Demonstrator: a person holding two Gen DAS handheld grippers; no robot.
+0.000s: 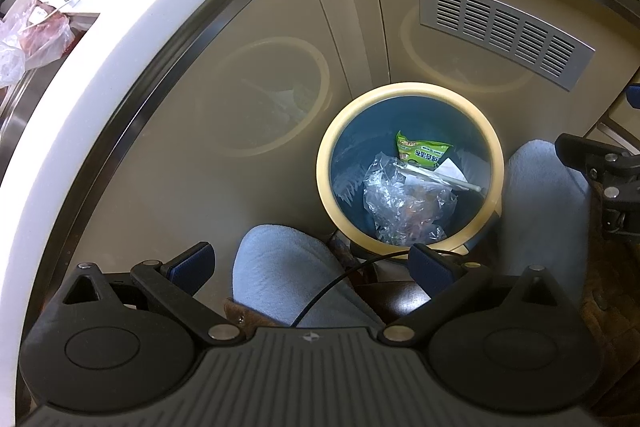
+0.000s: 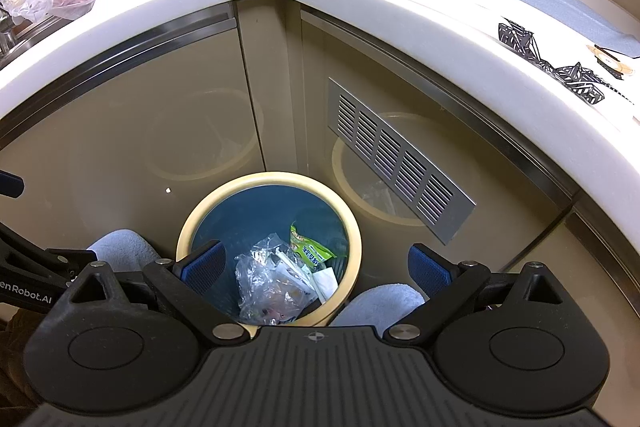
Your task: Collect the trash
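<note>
Right wrist view: bin (image 2: 269,187) contents partly behind spread jaws.

My left wrist view looks steeply down past the curved white counter edge (image 1: 80,75) onto the round cream-rimmed blue bin (image 1: 408,91) nearby. My right view faces the same bin (image 2: 268,183) from higher, closer above it; both share the beige cabinet doors (image 2: 120,131).

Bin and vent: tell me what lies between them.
Nothing. In the right wrist view, only bare beige cabinet door separates the bin from the vent, showing the bin's reflection.
</note>
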